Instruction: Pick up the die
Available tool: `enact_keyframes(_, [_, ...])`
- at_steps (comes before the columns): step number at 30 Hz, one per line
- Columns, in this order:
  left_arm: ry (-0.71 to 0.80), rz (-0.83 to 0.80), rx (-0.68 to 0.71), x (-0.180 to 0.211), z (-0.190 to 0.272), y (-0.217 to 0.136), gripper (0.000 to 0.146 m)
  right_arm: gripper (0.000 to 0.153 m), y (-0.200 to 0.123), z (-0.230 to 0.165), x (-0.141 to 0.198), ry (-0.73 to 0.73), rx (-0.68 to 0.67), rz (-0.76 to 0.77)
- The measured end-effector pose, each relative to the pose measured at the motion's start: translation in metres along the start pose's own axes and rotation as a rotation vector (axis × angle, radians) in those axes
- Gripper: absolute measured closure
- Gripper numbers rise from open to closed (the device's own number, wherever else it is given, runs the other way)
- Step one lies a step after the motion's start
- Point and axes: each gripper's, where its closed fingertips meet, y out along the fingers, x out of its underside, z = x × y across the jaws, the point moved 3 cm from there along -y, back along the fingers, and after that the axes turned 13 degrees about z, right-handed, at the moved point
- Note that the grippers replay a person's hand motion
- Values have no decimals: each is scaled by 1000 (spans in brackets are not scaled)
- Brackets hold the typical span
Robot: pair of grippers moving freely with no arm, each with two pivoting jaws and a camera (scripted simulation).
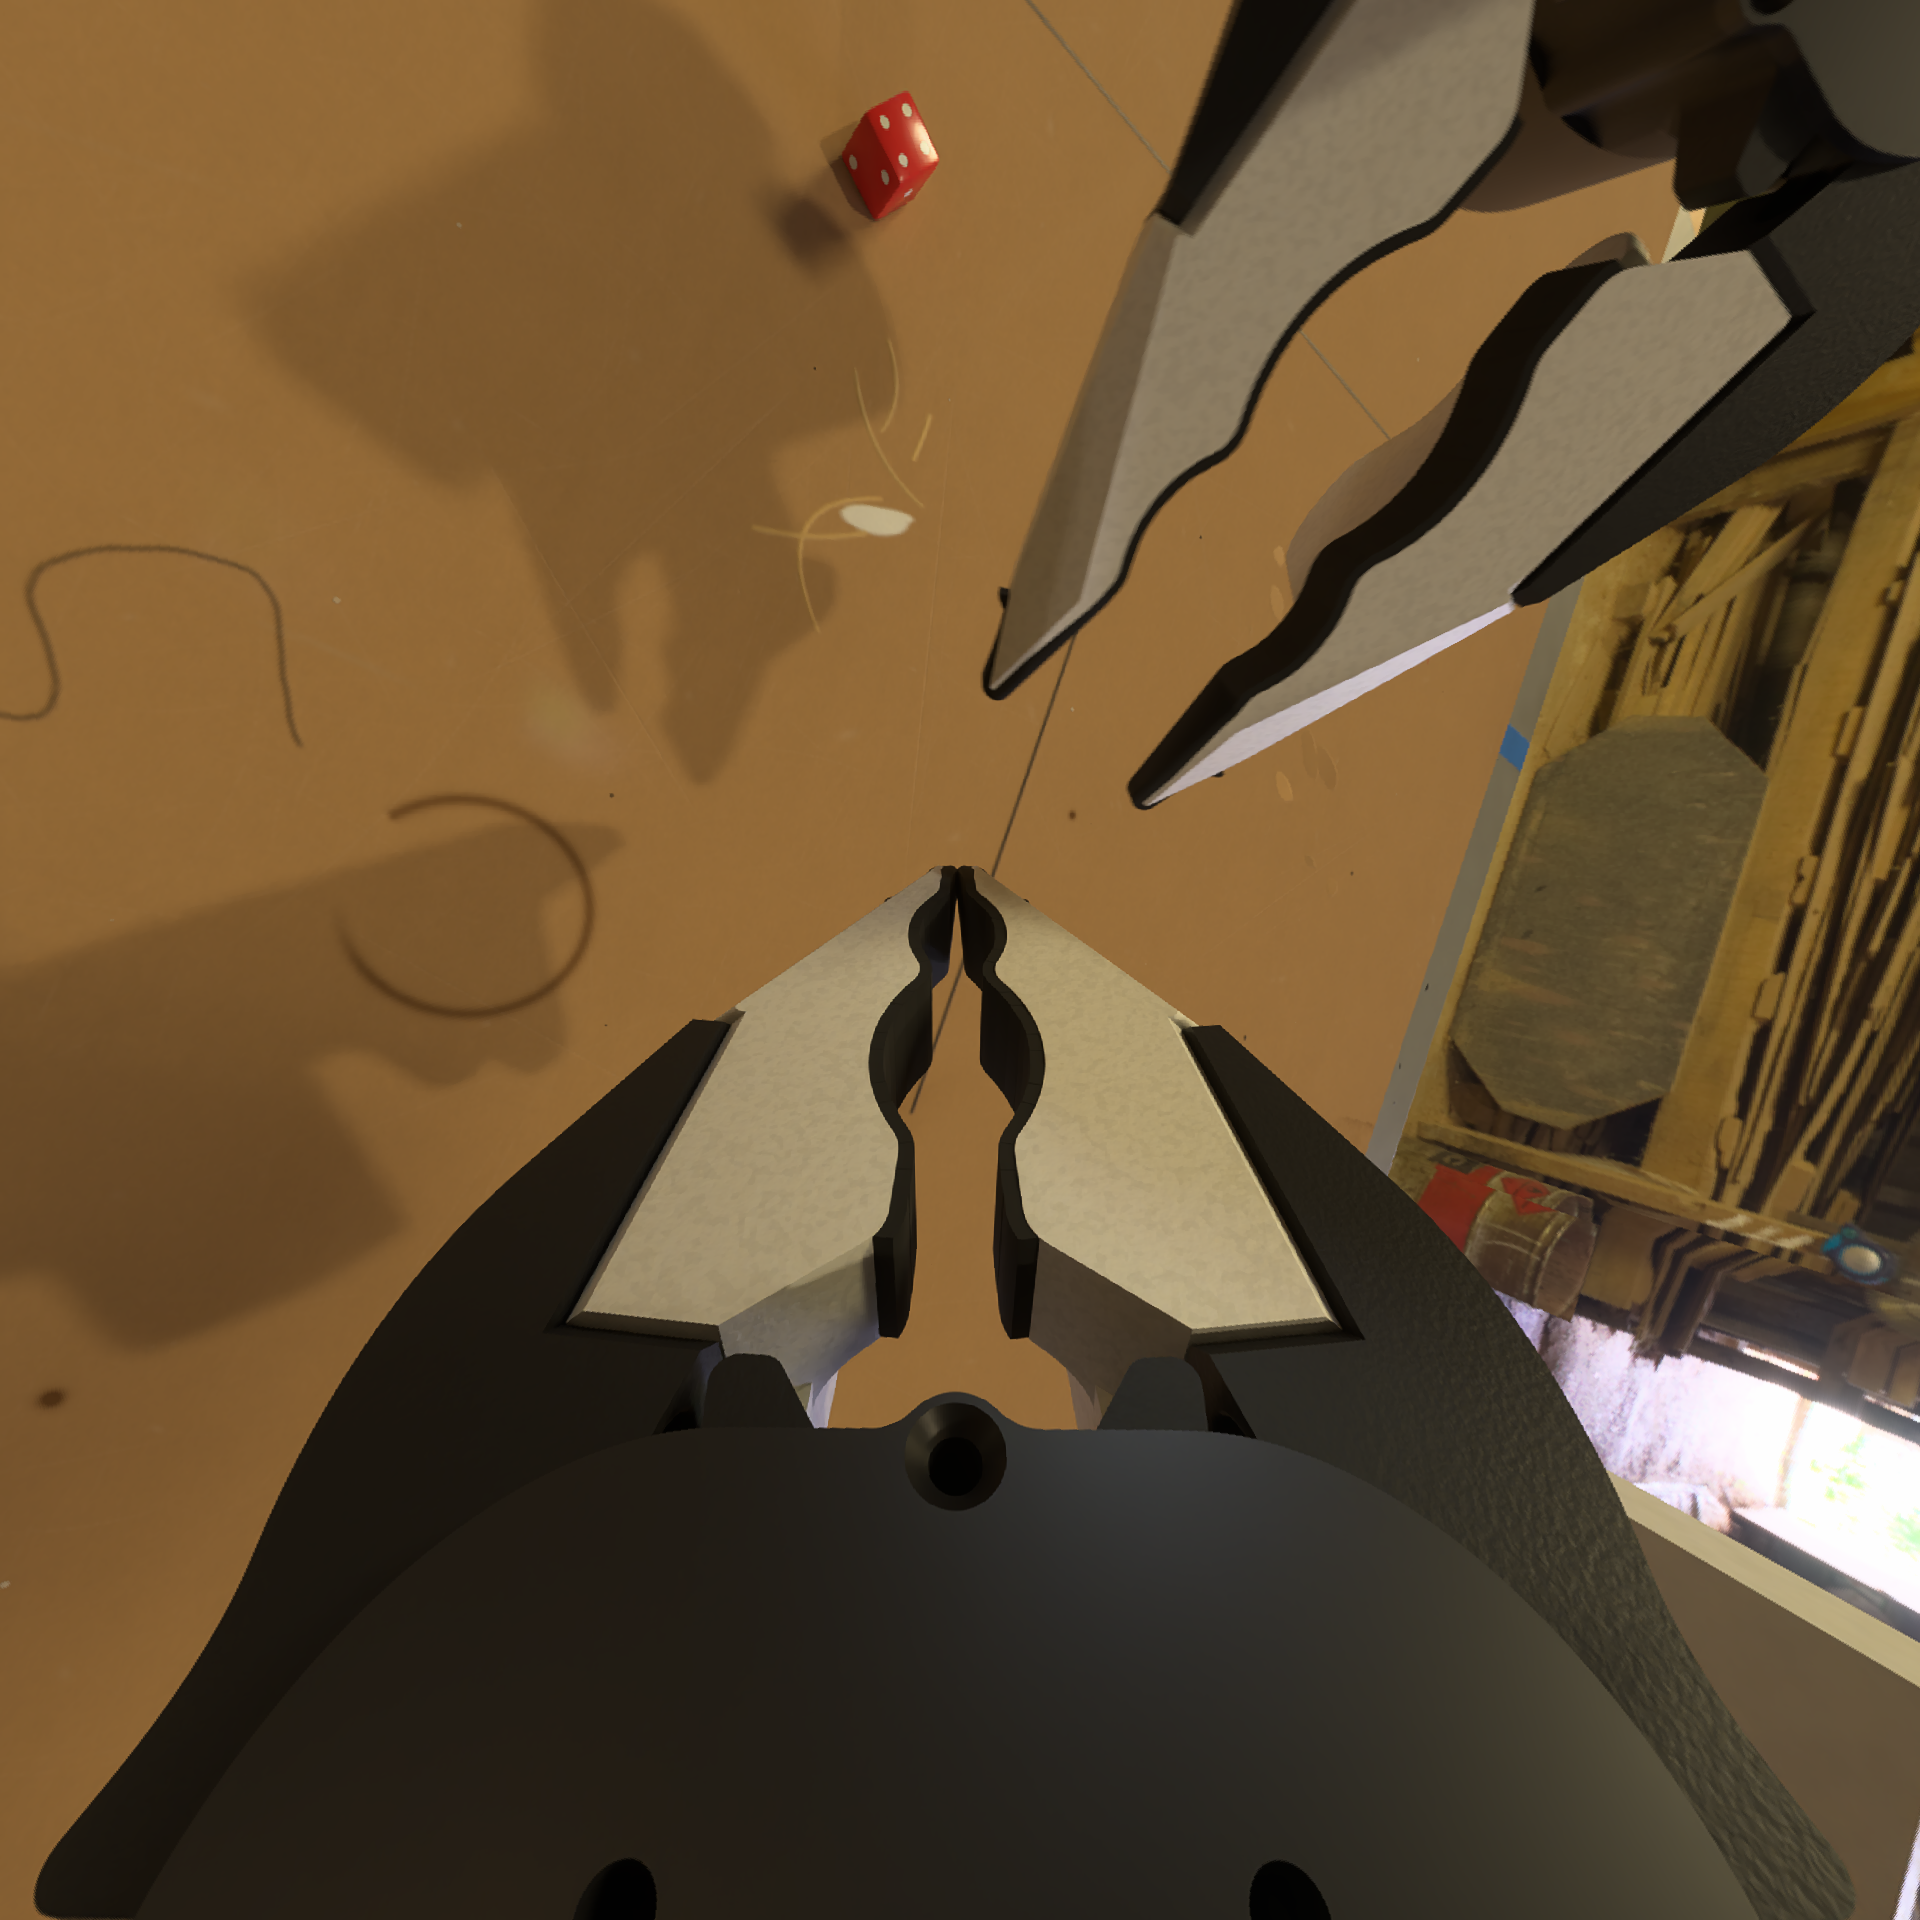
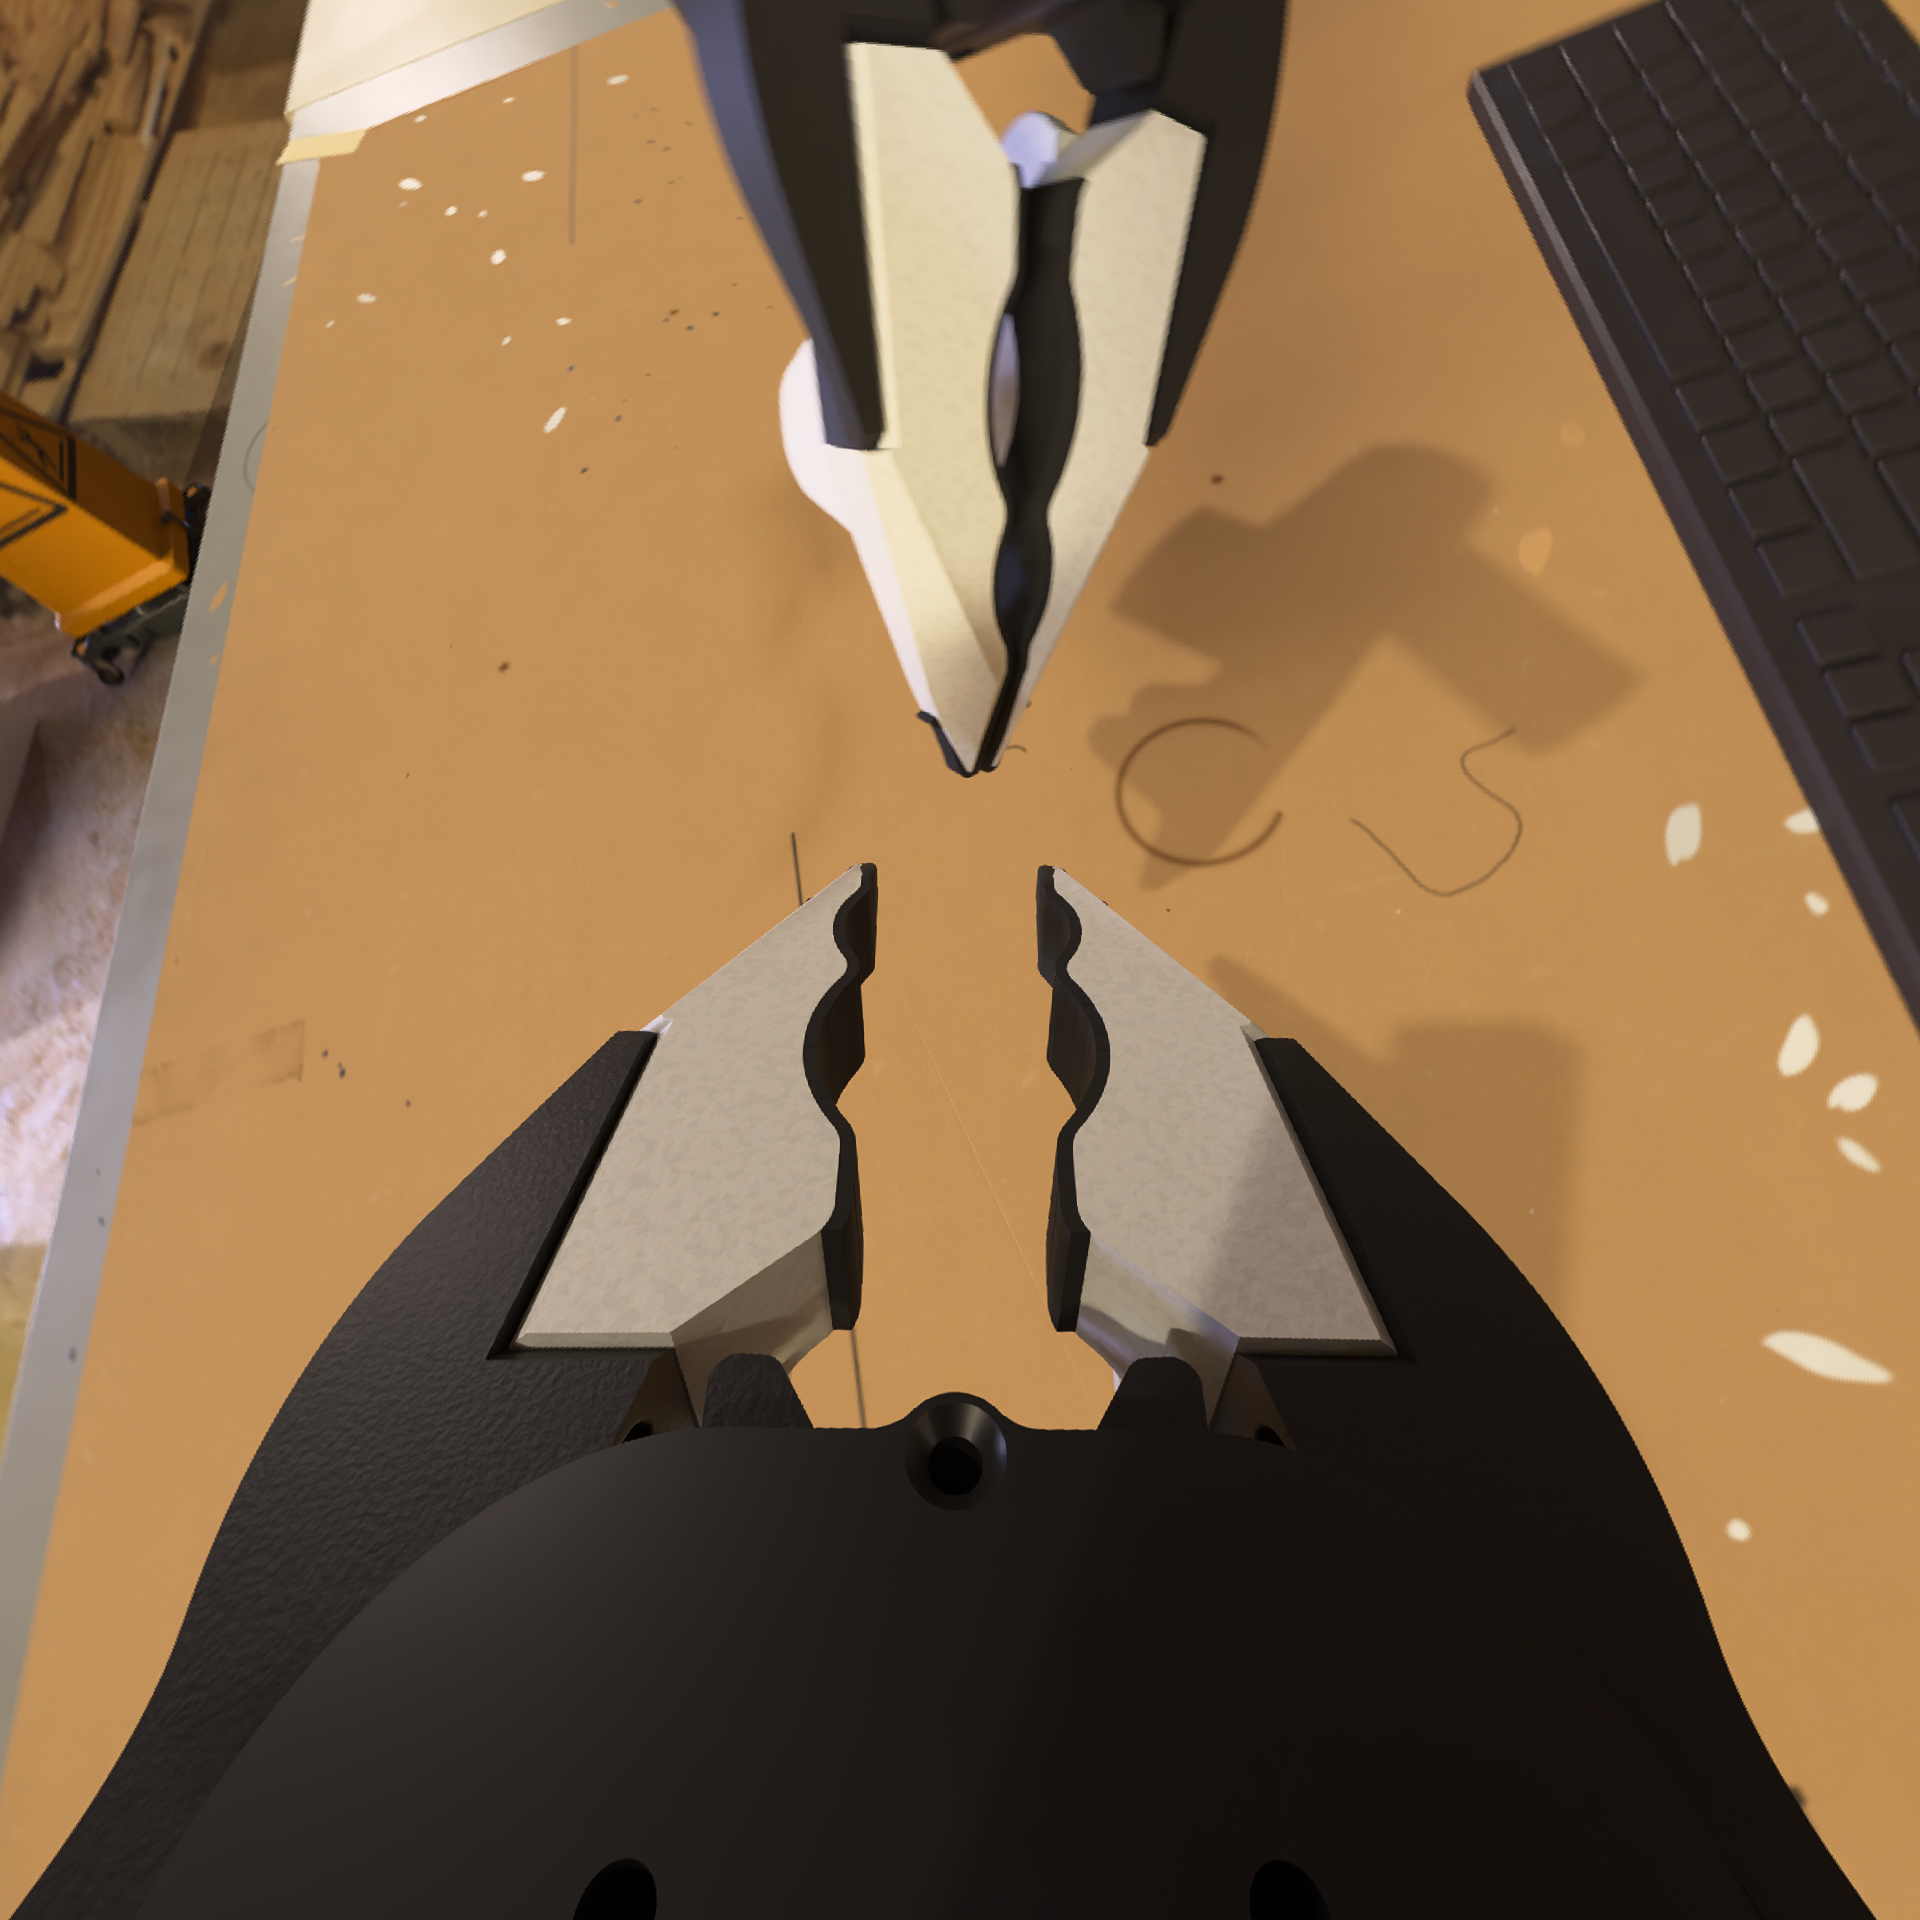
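Note:
A red die [image 1: 889, 154] with white pips lies on the brown table [image 1: 416, 416] at the far top of the left wrist view. My left gripper [image 1: 957, 871] is shut and empty, well short of the die and pointing a little right of it. My right gripper [image 1: 1065, 746] shows in that view at the upper right, open and empty, to the right of the die. In the right wrist view my right gripper [image 2: 957, 871] is open over bare table, tip to tip with the shut left gripper [image 2: 971, 767]. The die is not in that view.
A dark keyboard [image 2: 1756, 343] lies along the right side of the right wrist view. The table's pale edge [image 2: 156, 790] runs down the left, with an orange machine [image 2: 83, 530] beyond it. Dark pen squiggles [image 1: 468, 904] and pale flecks mark the tabletop. Stacked timber [image 1: 1714, 831] stands past the table's edge.

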Motion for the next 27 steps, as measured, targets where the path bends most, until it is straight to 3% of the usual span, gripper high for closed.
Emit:
enact_keyframes(6, [5,-4,-1,0,1,0,146,118,-9,3,-6,-179,59,19])
enact_keyframes(10, [5,-4,-2,1,1,-1,146,116,-61,5,-46,-220,127,351])
enact_keyframes(13, [4,-6,-1,1,1,-1,146,91,-104,19,-39,-144,182,474])
enact_keyframes(15, [3,-9,1,1,1,-1,146,93,-117,43,-2,-84,305,294])
enact_keyframes(17, [3,-12,2,1,1,0,146,110,-123,63,48,17,433,-52])
enact_keyframes(19, [0,-13,2,1,0,1,146,118,-119,72,80,51,452,-261])
enact_keyframes(23, [-5,-15,4,2,-1,2,146,117,-107,78,113,-56,444,-463])
enact_keyframes(27, [-3,-19,5,2,0,2,146,112,-102,83,134,-67,462,-632])
